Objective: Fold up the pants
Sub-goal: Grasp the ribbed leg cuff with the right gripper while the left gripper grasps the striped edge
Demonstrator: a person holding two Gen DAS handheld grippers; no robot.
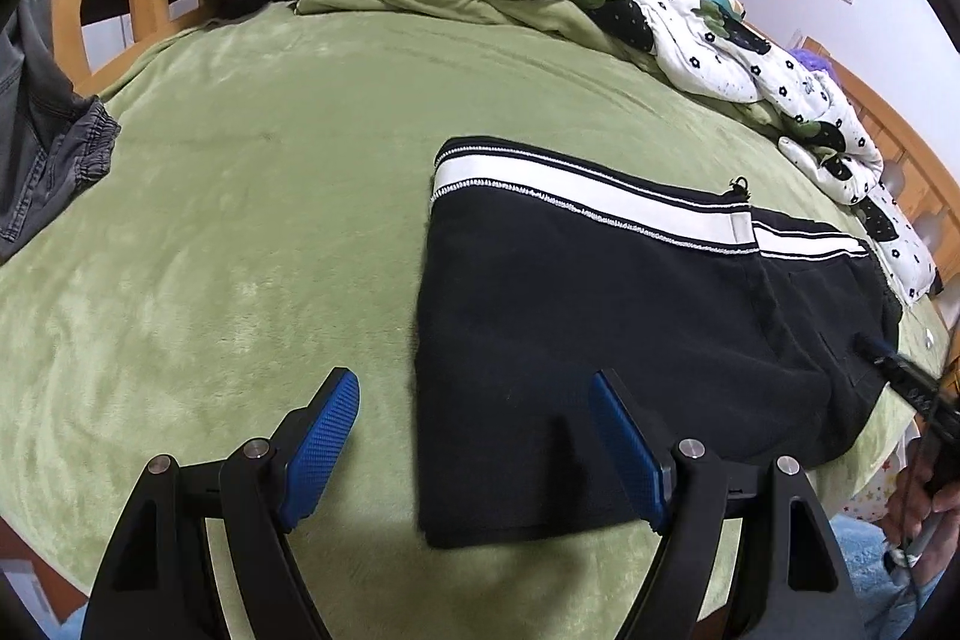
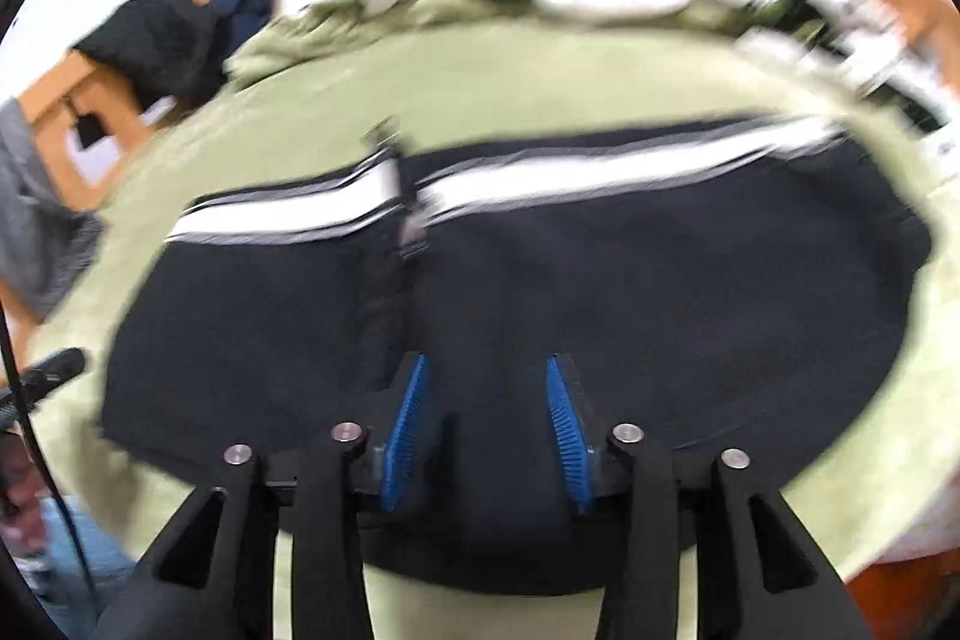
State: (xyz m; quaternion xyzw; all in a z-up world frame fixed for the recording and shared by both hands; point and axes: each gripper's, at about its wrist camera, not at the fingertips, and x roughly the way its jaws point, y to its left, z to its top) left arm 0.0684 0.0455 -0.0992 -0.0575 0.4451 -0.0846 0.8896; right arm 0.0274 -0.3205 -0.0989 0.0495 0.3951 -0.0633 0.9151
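While the black pants [image 1: 630,340] lie folded flat on the green bed [image 1: 240,220], both your grippers hang empty: left gripper [image 1: 474,445] spread wide over the pants' near edge, right gripper [image 2: 487,424] part-open above them. Grip both layers squarely before folding.

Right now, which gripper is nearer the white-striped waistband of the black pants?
Neither clearly. The right gripper hovers open over the middle of the black pants, facing the waistband. The left gripper, open, straddles the pants' folded edge at the near corner.
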